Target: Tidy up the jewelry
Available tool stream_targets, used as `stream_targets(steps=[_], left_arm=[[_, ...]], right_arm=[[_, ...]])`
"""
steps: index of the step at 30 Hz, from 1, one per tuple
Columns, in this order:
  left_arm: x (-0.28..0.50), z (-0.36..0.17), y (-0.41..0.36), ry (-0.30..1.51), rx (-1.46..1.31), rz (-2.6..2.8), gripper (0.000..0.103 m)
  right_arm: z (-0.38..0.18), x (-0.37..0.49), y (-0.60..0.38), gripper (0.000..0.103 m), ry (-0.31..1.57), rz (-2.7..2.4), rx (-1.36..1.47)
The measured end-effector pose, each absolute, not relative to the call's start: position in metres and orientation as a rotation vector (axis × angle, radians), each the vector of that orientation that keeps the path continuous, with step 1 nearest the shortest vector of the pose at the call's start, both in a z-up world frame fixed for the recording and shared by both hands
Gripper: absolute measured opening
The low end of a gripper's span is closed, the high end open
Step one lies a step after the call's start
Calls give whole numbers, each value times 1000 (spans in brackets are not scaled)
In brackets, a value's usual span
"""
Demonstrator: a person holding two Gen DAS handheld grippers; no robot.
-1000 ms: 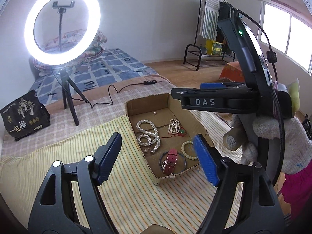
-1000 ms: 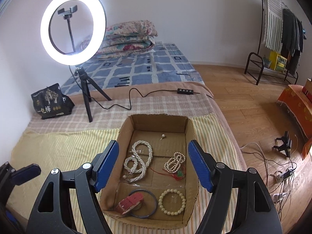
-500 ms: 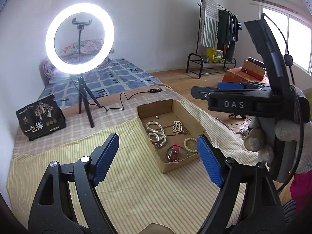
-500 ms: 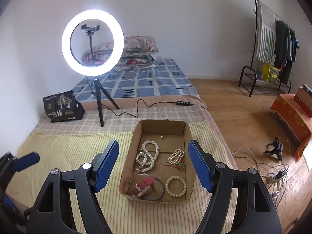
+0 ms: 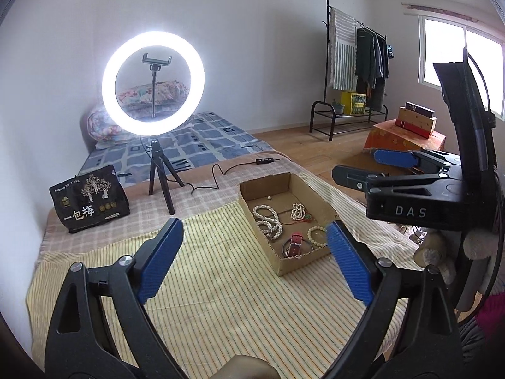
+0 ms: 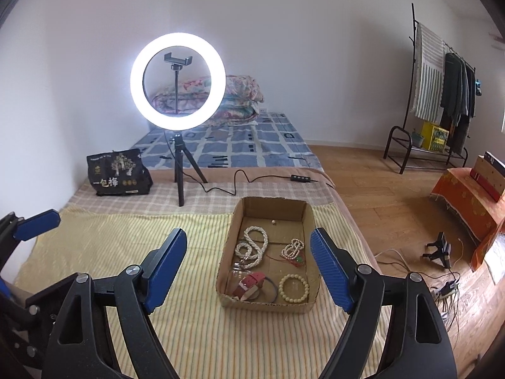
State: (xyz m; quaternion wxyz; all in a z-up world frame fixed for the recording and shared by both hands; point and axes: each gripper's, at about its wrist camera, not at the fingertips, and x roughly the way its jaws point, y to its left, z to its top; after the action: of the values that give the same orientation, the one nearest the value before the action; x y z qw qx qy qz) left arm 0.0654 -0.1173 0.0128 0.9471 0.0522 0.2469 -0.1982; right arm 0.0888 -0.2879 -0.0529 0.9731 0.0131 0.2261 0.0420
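Grippers, left gripper (image 5: 254,252) and right gripper (image 6: 247,265), have just been opening, hold nothing and now sit farther from the cardboard box (image 6: 228,254) at 12 o'clock, suggesting sorting is finished.

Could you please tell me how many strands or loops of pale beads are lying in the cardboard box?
3: a long coiled strand at the box's left, a smaller bunched strand at centre right, and a round bracelet at the near right corner. Others may be hidden.

white walls (image 6: 315,47), wood floor (image 6: 378,189) (ring light (image 6: 177,80) lit)
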Motion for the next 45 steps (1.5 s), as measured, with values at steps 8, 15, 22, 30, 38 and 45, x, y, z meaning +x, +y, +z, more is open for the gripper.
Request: stream_targets(steps=[8, 15, 22, 30, 38, 45], left_arm=[[59, 5, -116, 476, 150, -331, 103], [62, -1, -113, 488, 176, -317, 103], [64, 0, -106, 495, 152, -306, 103], [66, 1, -104, 492, 155, -310, 103], [65, 2, -106, 492, 155, -314, 103], [65, 2, -108, 493, 158, -317, 103]], right_arm=[[-55, 78, -285, 82, 419, 46, 36], [-59, 83, -279, 83, 427, 42, 19], [-61, 83, -274, 83, 435, 46, 21], [-61, 84, -272, 83, 438, 47, 18], [-63, 84, -272, 83, 444, 43, 13], [-63, 84, -272, 83, 444, 43, 12]])
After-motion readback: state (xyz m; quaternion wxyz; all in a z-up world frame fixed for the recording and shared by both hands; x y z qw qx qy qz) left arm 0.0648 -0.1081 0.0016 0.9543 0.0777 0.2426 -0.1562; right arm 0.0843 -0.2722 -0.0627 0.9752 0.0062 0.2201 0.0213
